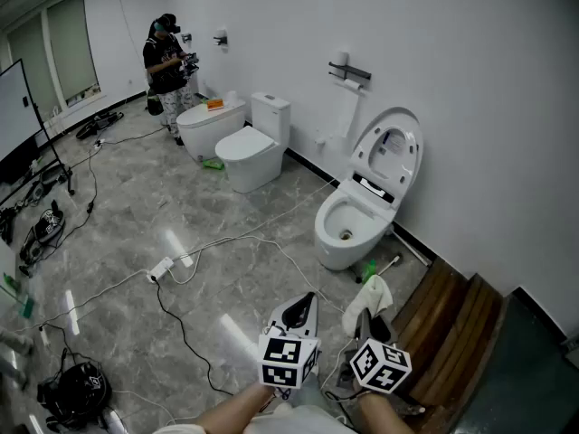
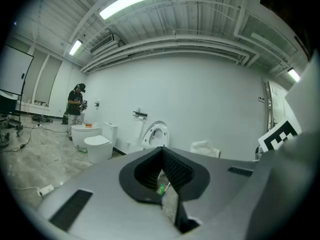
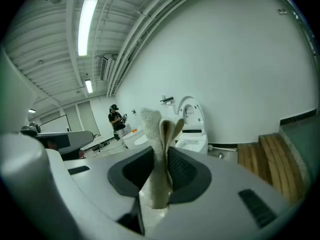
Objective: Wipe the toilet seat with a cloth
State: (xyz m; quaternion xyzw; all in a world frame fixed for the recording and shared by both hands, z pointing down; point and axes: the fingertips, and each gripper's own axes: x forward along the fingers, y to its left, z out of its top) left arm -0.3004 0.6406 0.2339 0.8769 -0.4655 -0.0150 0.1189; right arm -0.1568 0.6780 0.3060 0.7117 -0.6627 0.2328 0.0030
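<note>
My right gripper (image 3: 162,170) is clamped on the 1 beige terry cloth (image 3: 161,144), which stands up folded between its jaws. My left gripper (image 2: 163,173) has its jaws together with nothing between them. In the head view both sit low, close to my body, the right gripper (image 1: 364,319) beside the left gripper (image 1: 302,304).

The white open toilet (image 1: 348,224) I am meant to wipe stands against the white wall at the right edge of the grey marbled floor (image 1: 136,215). It is well apart from the cloth (image 1: 374,295), so the step in hand looks like the approach. Its ring seems to be tipped up with the lid, though I cannot tell for sure.

To do this well, I would carry the cloth forward and tip the right gripper down so the free fold lands flat on the ring. I would keep the clamp firm so the cloth does not slide out, and step over the white cable (image 1: 271,242) lying between me and the bowl. The left gripper could steady the lid.

I count 2 grippers and 1 cloth. There is 1 open toilet and 1 closed white toilet (image 1: 249,147) further back, with 1 more white fixture (image 1: 206,123) behind it. There is also 1 person (image 1: 167,61) at the far wall and 1 green-handled brush (image 1: 369,268) at the bowl's base.
</note>
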